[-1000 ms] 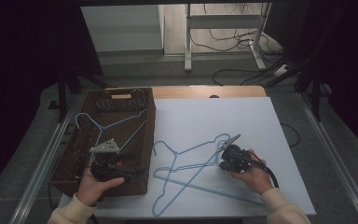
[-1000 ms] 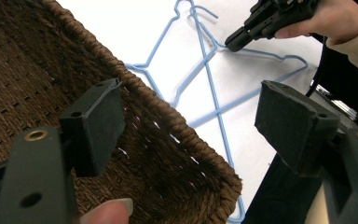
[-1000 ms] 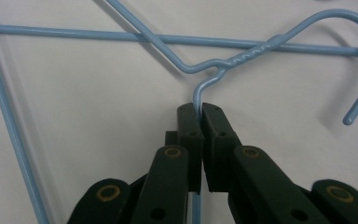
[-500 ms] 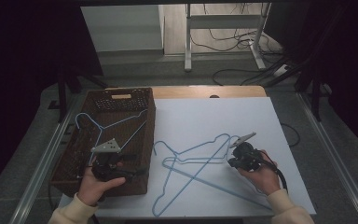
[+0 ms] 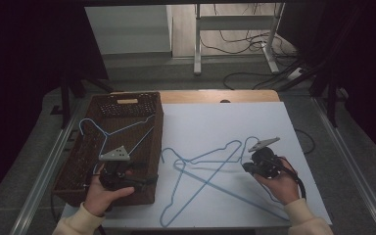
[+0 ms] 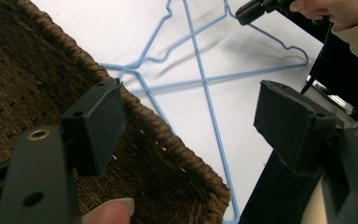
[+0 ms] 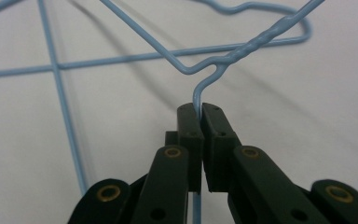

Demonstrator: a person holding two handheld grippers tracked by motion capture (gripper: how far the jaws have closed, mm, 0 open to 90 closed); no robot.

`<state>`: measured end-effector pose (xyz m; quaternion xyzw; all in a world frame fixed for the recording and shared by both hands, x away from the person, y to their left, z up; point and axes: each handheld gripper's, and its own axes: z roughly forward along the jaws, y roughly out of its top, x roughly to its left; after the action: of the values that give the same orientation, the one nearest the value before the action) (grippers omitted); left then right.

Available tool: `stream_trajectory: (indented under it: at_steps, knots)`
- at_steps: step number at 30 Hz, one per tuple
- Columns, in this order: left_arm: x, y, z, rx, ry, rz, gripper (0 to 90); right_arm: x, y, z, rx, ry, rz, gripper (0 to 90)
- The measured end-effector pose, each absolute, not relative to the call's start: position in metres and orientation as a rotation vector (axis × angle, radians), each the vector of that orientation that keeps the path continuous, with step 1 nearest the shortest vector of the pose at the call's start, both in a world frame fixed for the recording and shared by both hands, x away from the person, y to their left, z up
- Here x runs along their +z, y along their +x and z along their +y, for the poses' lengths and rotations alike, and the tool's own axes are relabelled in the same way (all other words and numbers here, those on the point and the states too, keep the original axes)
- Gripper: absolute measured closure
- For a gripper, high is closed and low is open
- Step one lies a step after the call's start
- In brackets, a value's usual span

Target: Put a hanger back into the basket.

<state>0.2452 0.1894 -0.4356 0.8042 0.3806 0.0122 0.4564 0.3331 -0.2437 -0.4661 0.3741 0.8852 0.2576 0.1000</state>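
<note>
1. Right tongs (image 7: 199,109): pressed together, pinching the hook wire of a blue wire hanger (image 7: 242,49). In the high view these tongs (image 5: 248,166) sit at the right of the white bench (image 5: 215,122).
2. Held hanger (image 5: 215,154): lies across a second blue hanger (image 5: 200,196) on the bench; the two wires cross.
3. Left tongs (image 6: 191,121): spread, nothing between them, positioned over the near right corner of the brown wicker basket (image 5: 90,161).
4. Basket contents: a third blue hanger (image 5: 105,132) rests inside.
</note>
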Motion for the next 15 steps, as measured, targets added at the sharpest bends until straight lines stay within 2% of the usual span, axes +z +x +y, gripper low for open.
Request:
stream_trajectory:
  at_steps: [15]
  knots:
    - [-0.4354,0.2458,0.1828,0.029,1.994,0.930,24.9,-0.4552,0.3298,-0.2486,0.932,1.317,2.500,87.4]
